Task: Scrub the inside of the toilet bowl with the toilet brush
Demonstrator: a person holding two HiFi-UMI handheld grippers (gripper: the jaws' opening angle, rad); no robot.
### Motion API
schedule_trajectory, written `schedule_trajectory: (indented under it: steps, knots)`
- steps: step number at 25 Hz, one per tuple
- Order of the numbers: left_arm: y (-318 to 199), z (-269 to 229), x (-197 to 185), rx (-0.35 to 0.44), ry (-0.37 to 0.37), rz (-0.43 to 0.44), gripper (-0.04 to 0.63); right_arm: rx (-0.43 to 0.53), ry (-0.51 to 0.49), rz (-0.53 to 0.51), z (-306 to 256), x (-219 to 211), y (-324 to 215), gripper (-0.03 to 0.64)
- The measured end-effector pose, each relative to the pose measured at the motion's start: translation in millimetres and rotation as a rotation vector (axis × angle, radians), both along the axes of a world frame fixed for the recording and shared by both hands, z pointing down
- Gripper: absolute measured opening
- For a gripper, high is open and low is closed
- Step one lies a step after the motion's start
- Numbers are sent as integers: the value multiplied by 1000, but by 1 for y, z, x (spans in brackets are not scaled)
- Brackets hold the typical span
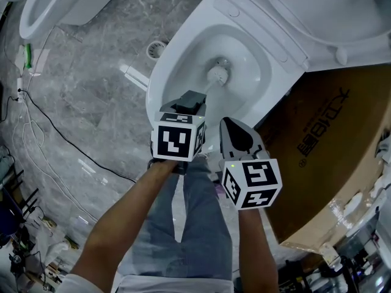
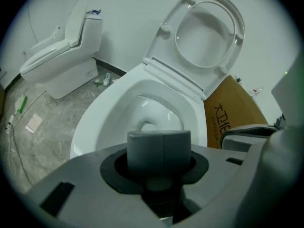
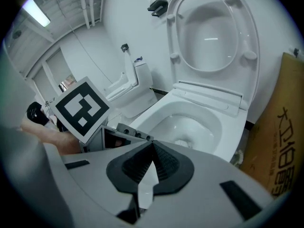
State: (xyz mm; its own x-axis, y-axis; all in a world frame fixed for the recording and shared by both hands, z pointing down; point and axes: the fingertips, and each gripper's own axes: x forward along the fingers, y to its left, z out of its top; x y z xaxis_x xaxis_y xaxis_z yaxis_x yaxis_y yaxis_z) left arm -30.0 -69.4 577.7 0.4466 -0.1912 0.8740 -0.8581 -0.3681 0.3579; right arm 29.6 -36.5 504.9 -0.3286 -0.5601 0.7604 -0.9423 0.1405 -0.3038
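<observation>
The white toilet bowl (image 1: 183, 60) stands open below me, its seat and lid (image 2: 206, 32) raised. The toilet brush reaches down into the bowl, its white head (image 1: 218, 73) near the drain opening. My left gripper (image 1: 190, 104) hovers over the bowl's near rim, shut on the grey brush handle (image 2: 159, 148). My right gripper (image 1: 236, 128) hangs just to its right, beside the rim, shut with nothing between its jaws (image 3: 152, 148). In the right gripper view the brush head (image 3: 183, 143) shows low in the bowl (image 3: 204, 113).
A second toilet (image 1: 43, 5) stands at the upper left. Brown cardboard (image 1: 330, 145) lies right of the bowl. The grey marble floor holds a floor drain (image 1: 157, 49) and a black cable (image 1: 55, 127). The person's jeans-clad legs (image 1: 183, 224) are below the grippers.
</observation>
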Motion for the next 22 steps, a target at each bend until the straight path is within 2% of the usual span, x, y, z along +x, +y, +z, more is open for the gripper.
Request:
schedule_trajectory:
  steps: [13,22]
  knots:
    - [-10,36,5,-21,-15,-14,156,26,4,14,9,-1,-22,2]
    - [-1,31,-8,-27,-32,-15,156,26,3,17,9,-3,-17,2]
